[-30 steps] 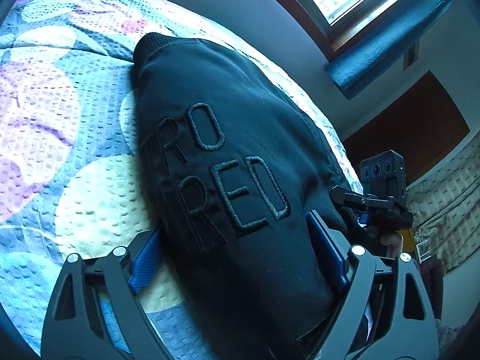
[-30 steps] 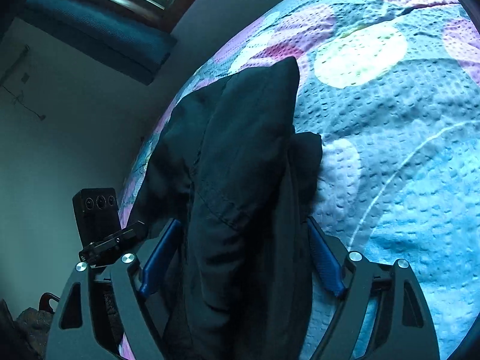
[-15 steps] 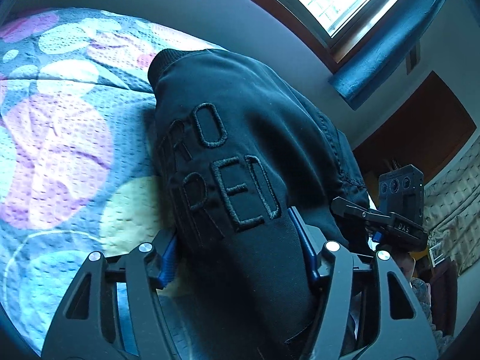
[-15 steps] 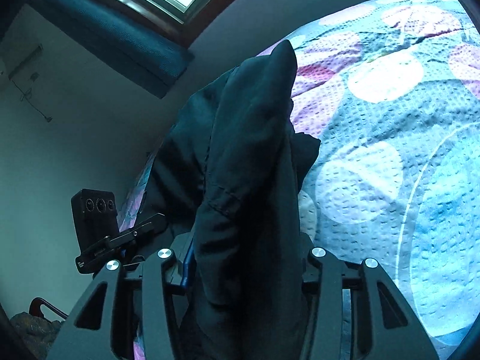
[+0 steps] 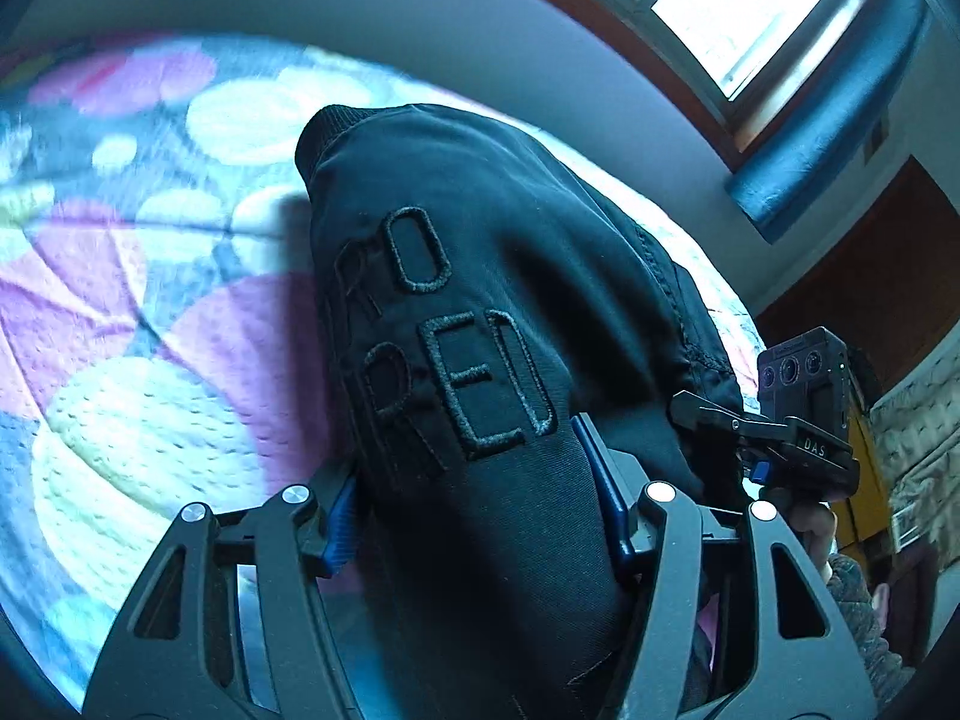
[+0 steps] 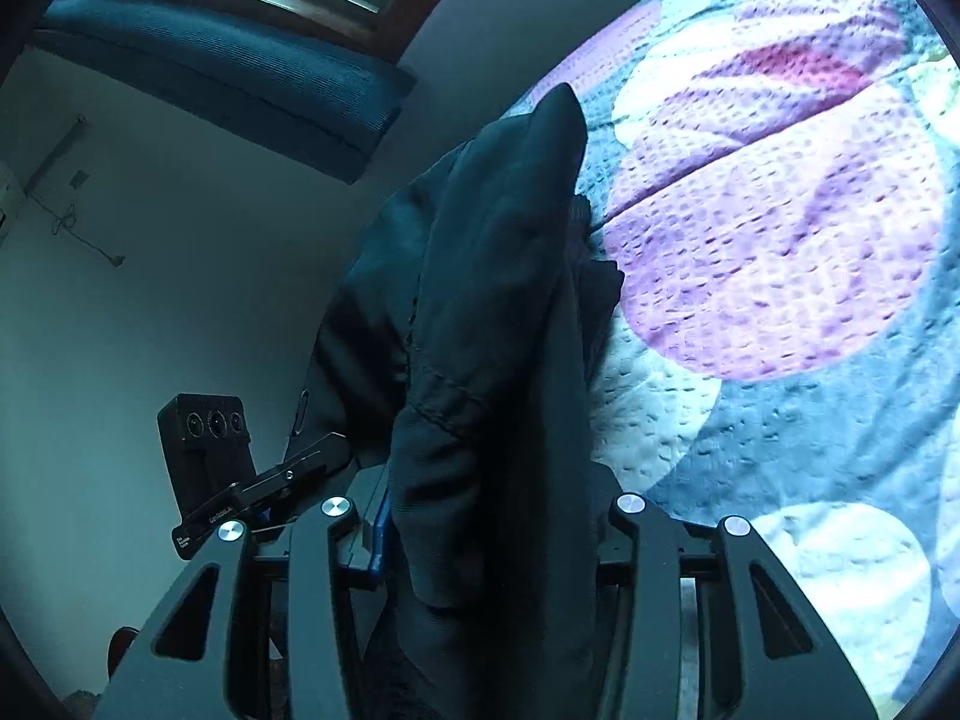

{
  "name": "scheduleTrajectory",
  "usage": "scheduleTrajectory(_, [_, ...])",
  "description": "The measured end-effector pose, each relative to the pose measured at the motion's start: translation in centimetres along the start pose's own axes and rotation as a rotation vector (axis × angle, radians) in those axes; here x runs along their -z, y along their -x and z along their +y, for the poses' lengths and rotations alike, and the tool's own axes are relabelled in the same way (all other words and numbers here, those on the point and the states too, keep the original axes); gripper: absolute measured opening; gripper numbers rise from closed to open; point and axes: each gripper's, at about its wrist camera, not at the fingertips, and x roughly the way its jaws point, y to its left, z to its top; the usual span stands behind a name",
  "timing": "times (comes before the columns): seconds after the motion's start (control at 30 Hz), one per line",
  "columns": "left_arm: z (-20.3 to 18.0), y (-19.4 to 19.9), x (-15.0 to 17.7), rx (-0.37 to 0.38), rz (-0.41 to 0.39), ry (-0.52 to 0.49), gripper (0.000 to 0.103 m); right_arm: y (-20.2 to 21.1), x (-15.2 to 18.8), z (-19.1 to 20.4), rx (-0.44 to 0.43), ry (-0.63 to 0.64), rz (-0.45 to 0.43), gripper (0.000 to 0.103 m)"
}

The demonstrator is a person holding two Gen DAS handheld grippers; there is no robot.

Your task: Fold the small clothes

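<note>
Bed: a quilt [image 5: 150, 420] with big pastel circles covered it and filled most of both views; a window [image 5: 750, 12] and a blue curtain [image 6: 228, 72] stood beyond.

Jacket: a small black jacket [image 5: 480, 312] with raised stitched letters was the thing being folded. It hung bunched and lifted between the two grippers, its ribbed cuff [image 5: 336, 120] farthest from the left camera and its far part apparently just above or brushing the quilt – which of the two could not be told.

Left gripper: the left gripper [image 5: 474, 510] had just been closing, and its blue pads pinched a thick bundle of the lettered cloth.

Right gripper: the right gripper [image 6: 492, 516] had just been closing too; its fingers were pressed onto a gathered fold at the other side of the jacket [image 6: 498, 300], with one blue pad [image 6: 379, 531] showing at the cloth's edge.

Step in hand: judged as carrying the gripped edge across to lay one half over the other.

Doing it well: keep both pinches firm, move the two hands level and together so the fold line stays straight, keep the cloth lightly taut – not stretched – and let go only once the lifted half lies flat on the rest.

Risk: the bulk might slip from one pinch, or the fold might land skewed.
</note>
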Motion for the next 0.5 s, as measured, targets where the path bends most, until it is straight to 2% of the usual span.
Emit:
scheduleTrajectory(0.07, [1.6,-0.6,0.7,0.015,0.007,0.017,0.067,-0.8,0.1,-0.9,0.009,-0.022,0.013,0.045])
scheduleTrajectory(0.17, [2.2,-0.5,1.3,0.042,-0.017,0.030,0.073,-0.6,0.2,-1.4,-0.025,-0.050,0.024,0.046])
scheduleTrajectory(0.27, [2.3,0.4,1.7,0.054,-0.013,0.049,0.076,0.3,-0.1,-0.9,-0.011,-0.073,0.037,0.055])
scheduleTrajectory(0.33, [2.5,1.5,2.4,0.067,-0.013,0.076,0.080,1.2,0.1,-0.6,0.014,-0.073,0.038,0.066])
scheduleTrajectory(0.5, [2.1,3.7,5.1,0.156,-0.011,0.101,0.088,4.5,2.6,0.1,0.006,-0.047,0.012,0.074])
